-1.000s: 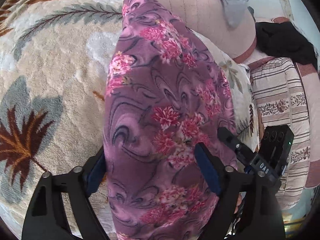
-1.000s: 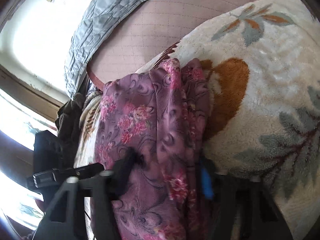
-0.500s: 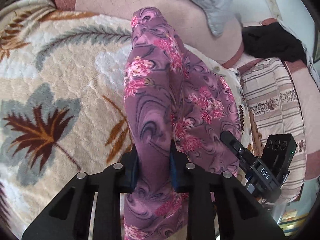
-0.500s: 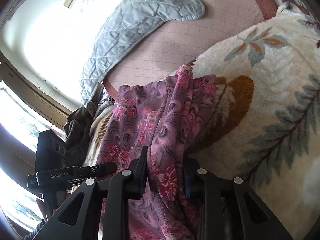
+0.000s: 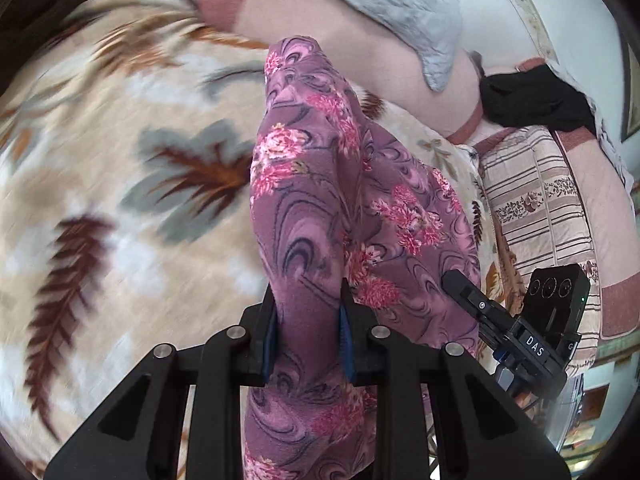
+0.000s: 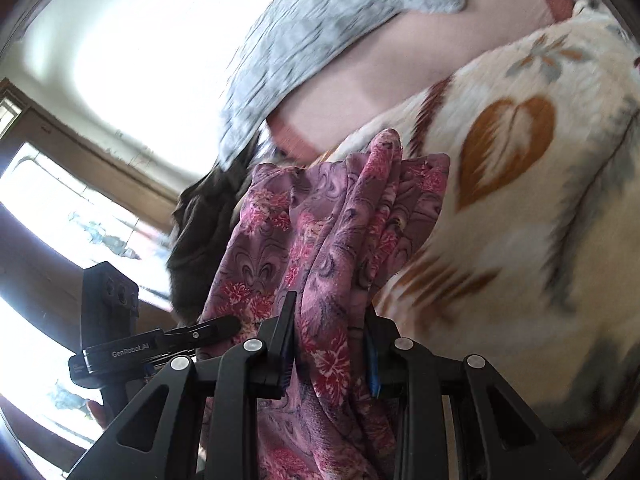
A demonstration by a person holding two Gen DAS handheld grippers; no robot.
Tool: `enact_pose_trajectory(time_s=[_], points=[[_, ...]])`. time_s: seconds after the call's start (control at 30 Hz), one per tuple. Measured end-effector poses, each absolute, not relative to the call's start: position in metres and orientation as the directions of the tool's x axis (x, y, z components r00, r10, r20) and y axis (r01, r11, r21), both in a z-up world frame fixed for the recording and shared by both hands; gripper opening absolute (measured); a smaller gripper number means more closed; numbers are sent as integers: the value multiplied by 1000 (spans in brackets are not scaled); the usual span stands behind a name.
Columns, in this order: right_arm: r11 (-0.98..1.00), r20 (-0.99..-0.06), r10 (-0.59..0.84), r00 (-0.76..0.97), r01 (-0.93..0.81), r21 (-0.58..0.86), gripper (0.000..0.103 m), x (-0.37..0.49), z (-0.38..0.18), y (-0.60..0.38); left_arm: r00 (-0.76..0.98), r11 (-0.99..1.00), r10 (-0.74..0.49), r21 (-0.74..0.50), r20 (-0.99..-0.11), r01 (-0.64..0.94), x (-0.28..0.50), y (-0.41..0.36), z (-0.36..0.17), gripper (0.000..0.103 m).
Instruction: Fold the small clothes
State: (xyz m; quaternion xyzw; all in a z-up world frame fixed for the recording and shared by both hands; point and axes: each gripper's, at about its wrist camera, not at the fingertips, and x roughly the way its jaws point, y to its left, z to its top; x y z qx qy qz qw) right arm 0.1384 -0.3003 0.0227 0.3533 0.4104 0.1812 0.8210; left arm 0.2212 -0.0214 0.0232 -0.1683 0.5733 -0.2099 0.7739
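A purple garment with pink flowers (image 5: 320,200) lies stretched over a cream leaf-patterned blanket (image 5: 120,200). My left gripper (image 5: 307,320) is shut on a bunched near edge of the garment, which rises as a ridge away from the fingers. My right gripper (image 6: 330,340) is shut on another part of the same garment (image 6: 320,232), whose folds hang up toward the blanket (image 6: 520,200). The right gripper's body shows in the left wrist view (image 5: 520,340), close to the right of my left gripper. The left gripper's body shows in the right wrist view (image 6: 120,344).
A grey quilted cloth (image 5: 400,8) lies on a pink bedspread (image 5: 360,52) at the far side. A black garment (image 5: 532,100) lies at the far right beside a striped cover (image 5: 540,208). A window (image 6: 60,208) is at the left in the right wrist view.
Both grippers closed on the garment: open around it one second ago, shut since half a second ago. Both have since lifted and pulled back, bunching the cloth into a ridge.
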Motion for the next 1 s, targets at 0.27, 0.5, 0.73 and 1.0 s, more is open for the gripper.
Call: enact_pose_trajectory(time_s=[0.27,0.5,0.73,1.0], points=[[698,-624,617,479,33,716,28,114,-29,-239,187,872,-480,-489,-857,-4,179,42,-31,25],[729,-660,536,527,107,677,33,102,-26,-260,237,864,-495,-503,-836,33,167,63,-20,32],[721,-622,499,603,110,684,35,143,-10,-266,288,882,-469,-459,-835,106,218,23,1,42],[781,-633,474,612,40,624,4,180,-19,-253,295,936,-352,-331,-889,120,277,-7,-23,42]])
